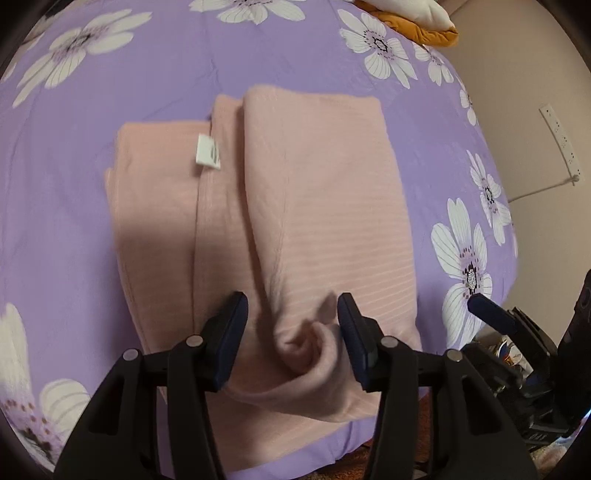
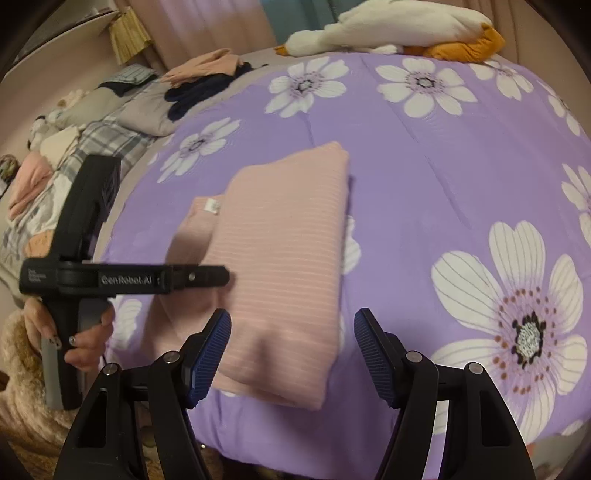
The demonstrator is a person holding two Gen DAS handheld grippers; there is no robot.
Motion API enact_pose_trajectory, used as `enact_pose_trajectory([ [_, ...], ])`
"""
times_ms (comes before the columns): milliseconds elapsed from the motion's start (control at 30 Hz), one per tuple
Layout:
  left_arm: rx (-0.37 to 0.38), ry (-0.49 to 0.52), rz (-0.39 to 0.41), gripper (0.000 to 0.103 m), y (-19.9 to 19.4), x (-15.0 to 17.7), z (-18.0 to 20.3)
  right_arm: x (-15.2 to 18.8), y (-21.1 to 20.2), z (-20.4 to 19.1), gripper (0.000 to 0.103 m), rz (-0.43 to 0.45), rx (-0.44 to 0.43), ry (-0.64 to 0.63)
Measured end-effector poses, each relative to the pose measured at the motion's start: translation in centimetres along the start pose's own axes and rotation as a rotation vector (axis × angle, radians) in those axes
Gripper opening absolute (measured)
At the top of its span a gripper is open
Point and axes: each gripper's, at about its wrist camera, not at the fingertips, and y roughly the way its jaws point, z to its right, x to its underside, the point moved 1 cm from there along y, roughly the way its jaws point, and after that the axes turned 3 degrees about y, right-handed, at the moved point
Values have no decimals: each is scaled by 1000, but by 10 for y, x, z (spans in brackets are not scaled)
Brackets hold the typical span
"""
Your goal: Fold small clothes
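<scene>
A pink ribbed garment (image 1: 295,203) (image 2: 280,258) lies folded lengthwise on the purple floral bedcover (image 1: 110,92) (image 2: 424,166), its white label (image 1: 207,153) (image 2: 211,205) showing on the lower layer. My left gripper (image 1: 291,317) stands over the garment's near end; a bunched swirl of the cloth lies between its fingers, which do not pinch it. From the right wrist view the left gripper (image 2: 221,276) shows side-on, held by a hand (image 2: 88,339). My right gripper (image 2: 291,326) is open above the garment's near edge, with nothing gripped. One of its fingers (image 1: 487,310) shows at the bed's right edge.
A plush goose (image 2: 388,29) lies at the far end of the bed. A pile of pink and dark clothes (image 2: 207,70) and plaid bedding (image 2: 103,140) sit at the far left. A power strip (image 1: 559,140) hangs on the wall to the right.
</scene>
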Motion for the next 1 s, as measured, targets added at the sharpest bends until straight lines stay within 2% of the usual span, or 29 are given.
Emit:
enact_pose_trajectory([
  [67, 10, 11, 13, 23, 1, 7, 0, 1, 0, 3, 69, -6, -3, 9],
  [133, 21, -1, 41, 15, -3, 14, -2, 0, 3, 6, 69, -9, -4, 20],
  [333, 44, -1, 151, 13, -45, 33, -2, -1, 5, 7, 69, -9, -15, 19],
  [467, 29, -30, 156, 14, -49, 45, -16, 0, 9, 7, 69, -17, -17, 20],
  [533, 2, -63, 131, 16, -37, 48, -27, 0, 13, 7, 69, -32, -19, 20],
  [633, 26, -100, 99, 20, -28, 51, -40, 1, 17, 5, 69, -48, -23, 16],
  [767, 27, -72, 96, 27, -37, 46, -30, 2, 18, 4, 69, -53, -12, 12],
  [867, 15, -51, 134, 42, -52, 39, -24, 2, 18, 6, 69, -54, -8, 21],
  [900, -1, -42, 159, 51, -56, 35, -23, 3, 18, 7, 69, -54, -9, 23],
  [933, -19, -39, 170, 54, -57, 31, -24, 3, 18, 7, 69, -54, -8, 26],
  [1000, -44, -39, 170, 54, -55, 22, -27, 3, 18, 9, 69, -53, -8, 31],
])
